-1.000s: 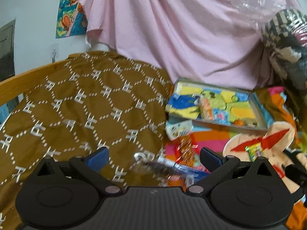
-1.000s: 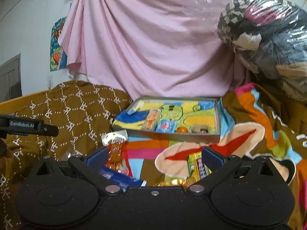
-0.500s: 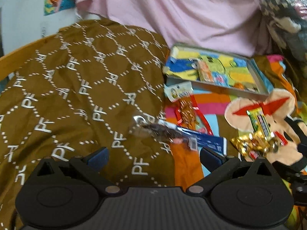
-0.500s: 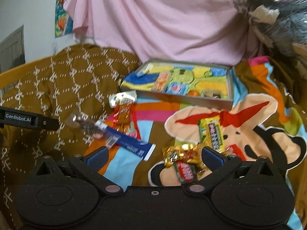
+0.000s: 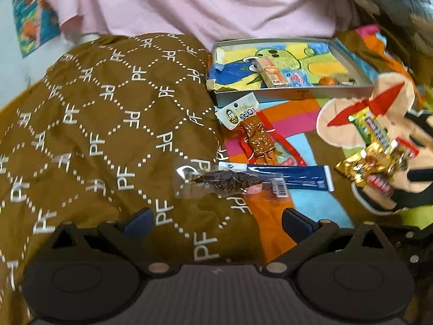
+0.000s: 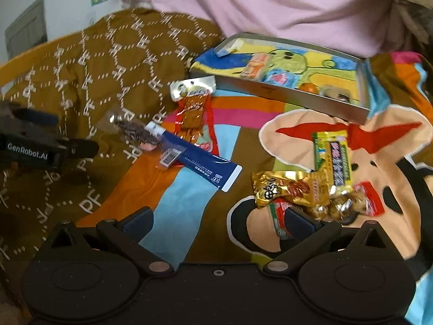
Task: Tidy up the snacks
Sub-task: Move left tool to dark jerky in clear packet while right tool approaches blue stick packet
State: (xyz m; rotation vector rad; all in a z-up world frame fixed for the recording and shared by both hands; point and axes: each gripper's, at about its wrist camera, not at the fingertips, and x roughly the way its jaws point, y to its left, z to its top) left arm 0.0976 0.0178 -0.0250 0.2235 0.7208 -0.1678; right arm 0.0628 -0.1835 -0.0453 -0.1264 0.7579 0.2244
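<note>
Loose snacks lie on a colourful cartoon blanket (image 6: 189,211). A clear packet with a dark snack (image 5: 230,181) rests on a long blue packet (image 5: 300,177), just ahead of my open left gripper (image 5: 216,220). Beyond them is a red-edged packet of brown snack (image 5: 257,138). A gold packet (image 6: 292,189), a green-yellow bar (image 6: 333,157) and red-wrapped pieces (image 6: 370,200) pile up in front of my open right gripper (image 6: 219,220). A shallow metal tin (image 6: 297,94) at the back holds several small snacks. Nothing is between either gripper's fingers.
A brown quilt with a white lattice pattern (image 5: 94,124) covers the left side. Pink cloth (image 5: 203,2) hangs behind the tin. A poster (image 5: 29,24) is on the white wall at left. My left gripper (image 6: 40,149) shows at the right wrist view's left edge.
Both grippers have tilted down and moved closer to the blanket, so the snacks now fill the views. The snacks themselves have not moved, and both grippers stay open.
</note>
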